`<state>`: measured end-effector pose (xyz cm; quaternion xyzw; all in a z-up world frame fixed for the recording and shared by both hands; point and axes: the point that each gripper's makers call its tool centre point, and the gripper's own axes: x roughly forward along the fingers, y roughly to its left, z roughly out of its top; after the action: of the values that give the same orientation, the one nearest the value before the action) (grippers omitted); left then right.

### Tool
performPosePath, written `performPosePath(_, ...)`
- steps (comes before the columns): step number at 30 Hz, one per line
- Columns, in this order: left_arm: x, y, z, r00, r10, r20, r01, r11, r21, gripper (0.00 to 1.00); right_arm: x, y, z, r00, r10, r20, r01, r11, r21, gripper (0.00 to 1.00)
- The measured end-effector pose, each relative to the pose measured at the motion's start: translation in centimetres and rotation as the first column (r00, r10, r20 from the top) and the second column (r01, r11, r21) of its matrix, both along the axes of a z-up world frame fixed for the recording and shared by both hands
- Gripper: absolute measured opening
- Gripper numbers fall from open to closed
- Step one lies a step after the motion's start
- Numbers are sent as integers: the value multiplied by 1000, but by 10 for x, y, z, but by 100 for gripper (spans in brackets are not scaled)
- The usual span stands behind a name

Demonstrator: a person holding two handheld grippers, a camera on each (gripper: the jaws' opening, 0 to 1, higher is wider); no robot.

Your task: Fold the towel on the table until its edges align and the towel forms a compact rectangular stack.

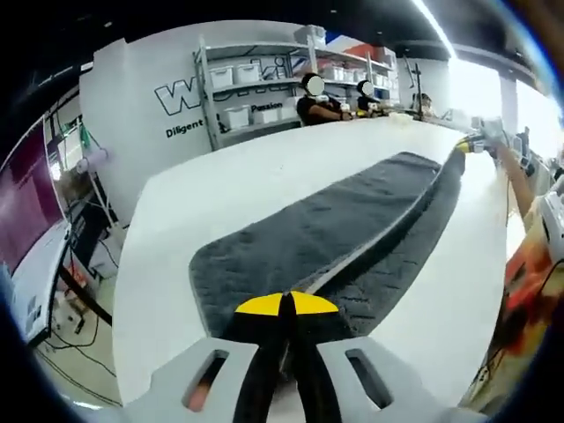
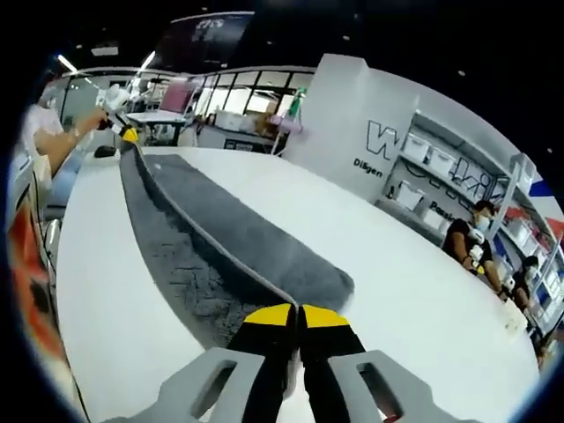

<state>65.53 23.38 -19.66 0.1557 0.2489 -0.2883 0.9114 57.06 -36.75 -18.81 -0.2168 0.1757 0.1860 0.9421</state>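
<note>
Between both grippers' jaws, towel [image 1: 308, 238] edge.

Left claw [image 1: 286, 304] and right claw [image 2: 296, 314] both clamped closed

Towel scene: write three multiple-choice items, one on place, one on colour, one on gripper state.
1. Where does the towel lie?
A. on the white table
B. on a shelf
C. on the floor

2. What colour is the towel?
A. red
B. dark grey
C. white

3. How do the left gripper and the right gripper stand?
A. both wide open
B. one open
C. both shut on the towel's edge

Answers: 1 A, it spreads across the tabletop; 2 B, grey pile in both views; 3 C, yellow tips meet over fabric.
</note>
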Motion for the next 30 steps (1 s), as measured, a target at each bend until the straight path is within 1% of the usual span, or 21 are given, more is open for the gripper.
performPosePath(4, 12, -1, 3, 1000, 4, 9, -4, 1000, 13, 0, 10, -2, -3, 1000, -17, -7, 17, 1000, -22, 0)
performPosePath(7, 21, -2, 6, 1000, 22, 14, -22, 1000, 6, 0, 18, -5, -3, 1000, -29, -4, 29, 999, -32, 0)
performPosePath(12, 39, -4, 11, 998, 42, 39, -41, 999, -19, 0, 35, -9, -2, 998, -55, 10, 56, 997, -62, 0)
performPosePath(15, 47, -6, 10, 998, 47, 46, -46, 999, -21, 0, 43, -10, -3, 998, -65, 15, 66, 995, -80, 0)
performPosePath(18, 57, -9, 10, 996, 59, 67, -59, 998, -7, 0, 56, -12, -3, 996, -80, 28, 83, 991, -109, 0)
performPosePath(21, 61, -9, 12, 995, 66, 79, -65, 998, -7, 0, 63, -13, 3, 995, -89, 47, 94, 988, -124, 0)
performPosePath(27, 73, -6, 23, 990, 83, 110, -79, 996, -37, 0, 77, -15, 15, 992, -100, 80, 111, 982, -152, 0)
performPosePath(30, 81, -5, 29, 986, 99, 131, -93, 994, -56, 0, 89, -15, 24, 989, -108, 102, 123, 980, -156, 0)
